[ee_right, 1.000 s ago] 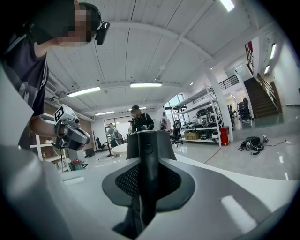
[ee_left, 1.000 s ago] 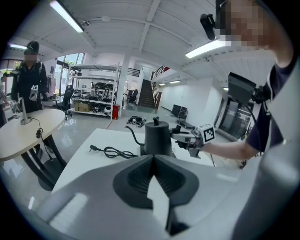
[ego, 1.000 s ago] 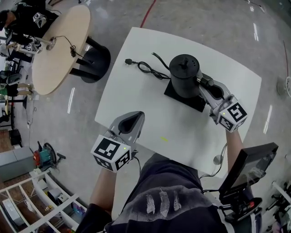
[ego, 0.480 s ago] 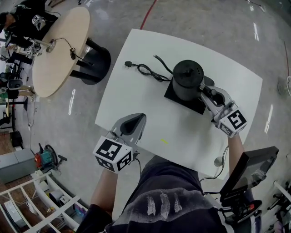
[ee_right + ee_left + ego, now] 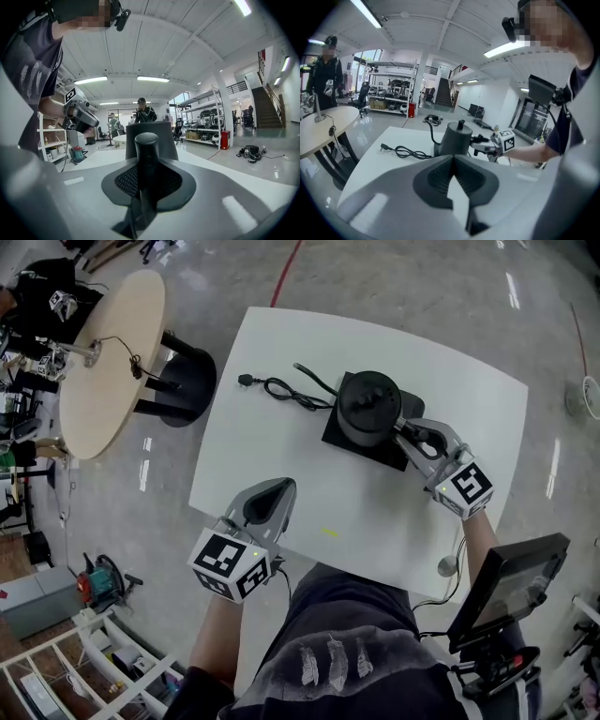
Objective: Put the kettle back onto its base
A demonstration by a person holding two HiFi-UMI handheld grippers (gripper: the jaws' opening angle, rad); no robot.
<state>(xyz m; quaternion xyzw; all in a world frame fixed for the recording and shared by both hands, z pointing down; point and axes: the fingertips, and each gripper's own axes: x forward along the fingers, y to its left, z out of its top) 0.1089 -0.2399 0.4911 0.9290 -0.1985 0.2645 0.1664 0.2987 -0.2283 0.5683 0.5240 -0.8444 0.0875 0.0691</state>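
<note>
Kettle [image 5: 368, 407] lowered onto base [image 5: 336, 437]; right gripper [image 5: 412, 435] jaws opening around handle [image 5: 146, 154], task near done. Left gripper [image 5: 270, 498] closed, empty, well apart from base.

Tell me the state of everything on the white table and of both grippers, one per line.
kettle: upright, lid on, over its base; whether it is fully seated cannot be told.
base: flat on the table, under the kettle.
power cord: unplugged, lying loose on the table.
right gripper: fingers closed on the kettle's handle.
left gripper: fingers shut, empty.
</note>
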